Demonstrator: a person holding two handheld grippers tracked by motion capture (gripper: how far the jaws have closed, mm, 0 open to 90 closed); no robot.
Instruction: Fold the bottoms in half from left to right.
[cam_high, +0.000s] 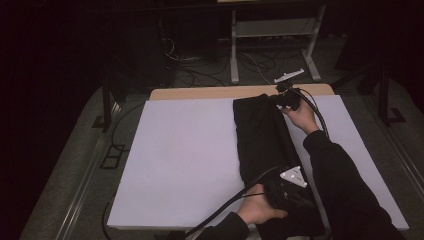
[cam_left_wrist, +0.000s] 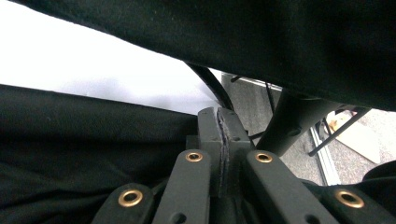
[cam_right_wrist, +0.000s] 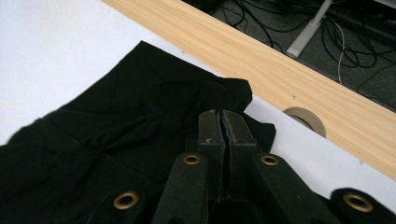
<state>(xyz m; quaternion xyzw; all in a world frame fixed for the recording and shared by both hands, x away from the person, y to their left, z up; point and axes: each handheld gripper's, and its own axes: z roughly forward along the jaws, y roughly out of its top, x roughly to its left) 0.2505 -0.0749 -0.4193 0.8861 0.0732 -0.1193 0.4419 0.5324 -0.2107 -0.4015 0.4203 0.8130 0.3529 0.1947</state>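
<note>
A black garment (cam_high: 260, 135) lies folded into a long strip on the right half of the white mat (cam_high: 185, 150). My right gripper (cam_high: 276, 100) is at the strip's far end, jaws shut on the bunched corner of the garment (cam_right_wrist: 116, 121); its tips (cam_right_wrist: 223, 116) sit just short of the wooden edge. My left gripper (cam_high: 301, 199) is at the near end. Its jaws (cam_left_wrist: 223, 119) are shut with a thin layer of the dark cloth (cam_left_wrist: 93, 130) pinched between the pads. The person's dark sleeve (cam_left_wrist: 280, 37) crosses above it.
The wooden table edge (cam_high: 200, 93) runs along the far side, with a round cable hole (cam_right_wrist: 306, 120) near the right gripper. Cables (cam_high: 200, 65) and a desk frame (cam_high: 272, 30) stand on the floor beyond. The mat's left half is bare white.
</note>
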